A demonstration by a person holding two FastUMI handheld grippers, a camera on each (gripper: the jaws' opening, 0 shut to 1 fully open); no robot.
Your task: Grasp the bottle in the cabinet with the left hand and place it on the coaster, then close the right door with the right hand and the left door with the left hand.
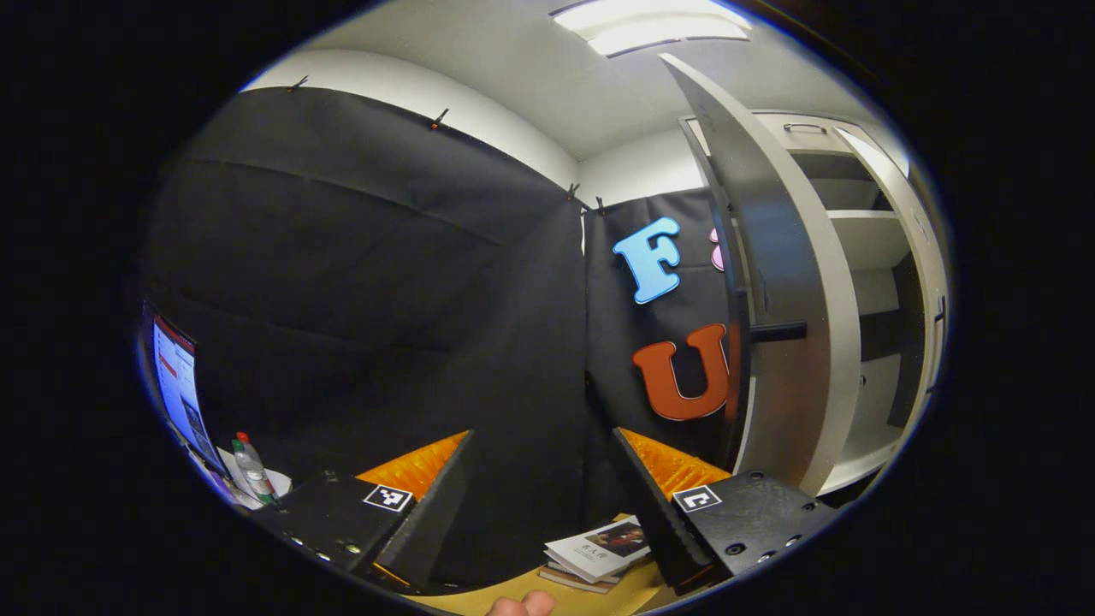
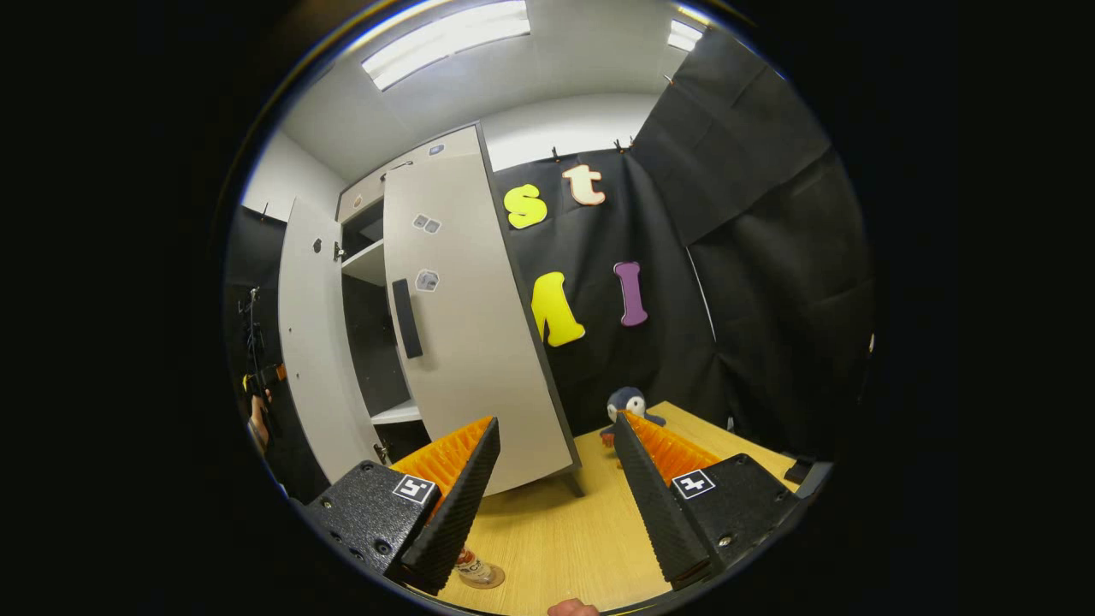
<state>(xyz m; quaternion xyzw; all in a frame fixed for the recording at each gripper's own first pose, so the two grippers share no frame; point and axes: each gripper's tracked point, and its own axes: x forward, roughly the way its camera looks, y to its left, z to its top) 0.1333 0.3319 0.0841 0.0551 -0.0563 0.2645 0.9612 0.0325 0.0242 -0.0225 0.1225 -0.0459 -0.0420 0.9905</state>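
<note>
In the left gripper view, the left tongs [image 1: 541,505] are spread apart with nothing between them. They point at the black cloth wall. At the right of the frame stands the tall pale grey cabinet [image 1: 873,239] with its left door [image 1: 774,282] swung wide open, so the bare shelves inside show. At the bottom lie some thin books [image 1: 599,552] on the light wooden table [image 1: 513,599]. A small clear plastic bottle with a green label [image 1: 251,466] stands far off at the lower left, beside a lit screen [image 1: 175,385].

In the right gripper view, the right tongs [image 2: 556,500] are also apart and empty. The cabinet's right door [image 2: 466,334] stands partly open at the middle left. A small round coaster with a clear bottle's base on it [image 2: 477,571] sits on the table at the bottom, partly hidden by a finger of the tongs. A little grey toy penguin [image 2: 629,402] sits by the wall.
</note>
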